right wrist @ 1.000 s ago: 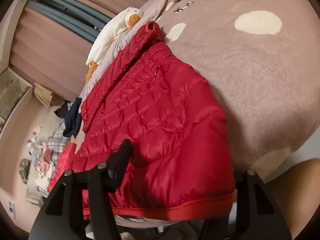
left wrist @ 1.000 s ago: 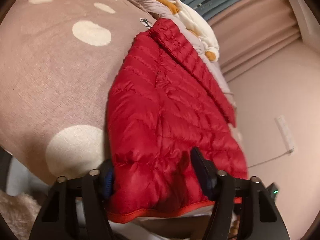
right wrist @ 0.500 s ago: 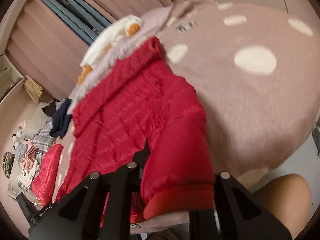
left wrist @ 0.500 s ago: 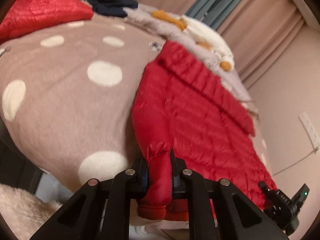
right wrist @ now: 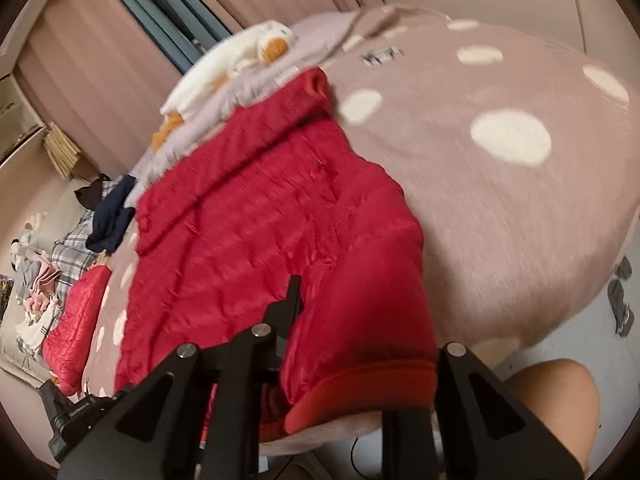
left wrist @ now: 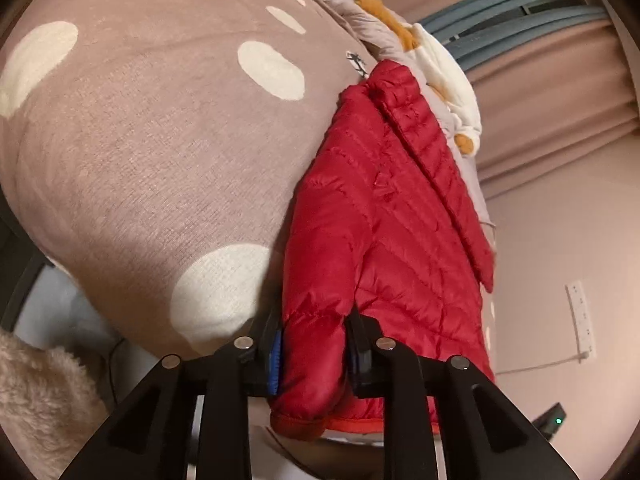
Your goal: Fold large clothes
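1. Where the bed fills both views, its cover is a mauve-brown knit blanket (left wrist: 160, 152) with large cream dots; pink curtains (left wrist: 560, 92) hang at upper right of the left wrist view, with a grey-blue band among them.
2. Task item: a red quilted puffer jacket (left wrist: 400, 240) lies on the blanket, right of centre, its orange-banded hem hanging off the near edge at the bottom. Fabric is shiny, stitched in narrow horizontal ribs.
3. Left gripper (left wrist: 314, 360): jaws have just been opening slightly after a tighter squeeze, yet both pads press a bunched fold of hem between them.
4. Right gripper (right wrist: 360, 360): jaws likewise just eased open a little; the left finger presses into the jacket hem, the right finger is hidden behind the fabric. View is motion-blurred.
5. Around: a white and orange plush toy (right wrist: 232, 60) on a lilac cloth beyond the collar; a second red garment (right wrist: 76, 320) and mixed clothes at the left edge; a wall socket strip (left wrist: 582, 320) at right.
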`<state>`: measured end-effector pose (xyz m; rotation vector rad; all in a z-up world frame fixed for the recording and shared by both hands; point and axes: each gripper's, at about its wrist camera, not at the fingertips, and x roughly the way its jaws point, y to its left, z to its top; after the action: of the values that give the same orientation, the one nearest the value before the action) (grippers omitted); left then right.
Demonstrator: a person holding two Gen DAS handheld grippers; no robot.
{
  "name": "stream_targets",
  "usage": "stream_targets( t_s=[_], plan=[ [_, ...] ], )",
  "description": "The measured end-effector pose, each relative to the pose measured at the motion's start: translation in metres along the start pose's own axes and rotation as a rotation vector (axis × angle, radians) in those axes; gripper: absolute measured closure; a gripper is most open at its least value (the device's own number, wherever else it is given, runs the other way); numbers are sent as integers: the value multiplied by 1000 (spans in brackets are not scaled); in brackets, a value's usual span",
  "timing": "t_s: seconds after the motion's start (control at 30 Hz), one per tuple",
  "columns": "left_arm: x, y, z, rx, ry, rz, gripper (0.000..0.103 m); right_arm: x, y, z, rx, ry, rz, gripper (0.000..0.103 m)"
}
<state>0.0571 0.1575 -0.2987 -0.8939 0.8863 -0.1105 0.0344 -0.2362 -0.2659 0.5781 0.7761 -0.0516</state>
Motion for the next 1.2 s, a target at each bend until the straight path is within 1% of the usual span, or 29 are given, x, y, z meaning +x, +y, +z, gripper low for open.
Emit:
stream_targets(
  t_s=[0.03, 0.07, 0.1, 0.13, 0.17, 0.23, 0.27, 0.33, 0.37, 0.4, 0.43, 0.47, 0.5, 0.53, 0.57, 0.6, 0.67, 0.7, 0.73, 0.83, 0.9, 0.97, 1.0, 1.1, 1.13, 1.2],
  plan=[
    [0, -2, -1, 8, 0, -1, 70, 2, -4, -1, 15, 7, 3, 81],
    [-3, -2, -5, 25, -4, -12, 58, 3, -7, -2, 29, 11, 7, 80],
    [-4, -3, -9, 32, -9, -24, 51, 4, -8, -3, 35, 12, 8, 79],
    [-8, -3, -12, 35, -18, -41, 36, 5, -8, -3, 34, 14, 6, 78],
    [-9, -6, -16, 33, -30, -53, 27, 5, -7, -4, 29, 16, 2, 78],
    [-11, -12, -26, 48, -44, -37, 25, 6, -5, -5, 9, 18, -10, 77],
    [-9, -18, -31, 74, -44, -36, 25, 6, -4, -5, 3, 18, -14, 77],
    [-1, -27, -36, 116, -8, -71, 25, 8, -3, -6, 4, 21, -16, 77],
    [4, -32, -39, 131, 26, -104, 25, 9, -4, -6, 11, 24, -12, 76],
    [6, -35, -42, 136, 42, -130, 25, 10, -5, -7, 18, 28, -6, 76],
    [7, -38, -43, 142, 42, -145, 25, 10, -7, -7, 25, 31, 1, 76],
    [8, -40, -42, 144, 21, -136, 25, 10, -8, -8, 27, 32, 6, 76],
    [10, -42, -39, 141, 7, -126, 26, 10, -9, -8, 28, 33, 9, 76],
    [11, -42, -36, 139, 0, -120, 35, 10, -9, -8, 27, 35, 13, 76],
    [12, -42, -33, 137, -8, -98, 46, 10, -10, -9, 26, 37, 15, 76],
    [14, -42, -30, 140, -18, -65, 50, 10, -11, -9, 25, 38, 17, 76],
    [18, -45, -27, 177, -38, -19, 64, 12, -12, -9, 25, 40, 19, 77],
    [21, -48, -27, 202, -53, 14, 66, 13, -12, -10, 24, 41, 18, 77],
    [23, -48, -27, 209, -60, 26, 70, 14, -12, -10, 23, 41, 16, 77],
    [27, -46, -28, 200, -85, 51, 76, 17, -9, -12, 1, 29, -1, 81],
    [28, -49, -28, 201, -101, 85, 78, 17, -5, -13, -20, 17, -15, 83],
    [25, -55, -30, 225, -117, 126, 80, 16, -2, -13, -53, 12, -21, 86],
    [23, -62, -31, 254, -143, 163, 81, 14, -1, -12, -55, 10, -20, 87],
    [15, -76, -34, 328, -202, 214, 84, 8, -3, -8, -31, -1, 3, 89],
    [13, -83, -36, 364, -227, 238, 86, 4, -1, -6, -46, -8, -1, 90],
    [8, -96, -42, 445, -276, 291, 88, -1, 7, -5, -86, -35, -33, 90]
  ],
)
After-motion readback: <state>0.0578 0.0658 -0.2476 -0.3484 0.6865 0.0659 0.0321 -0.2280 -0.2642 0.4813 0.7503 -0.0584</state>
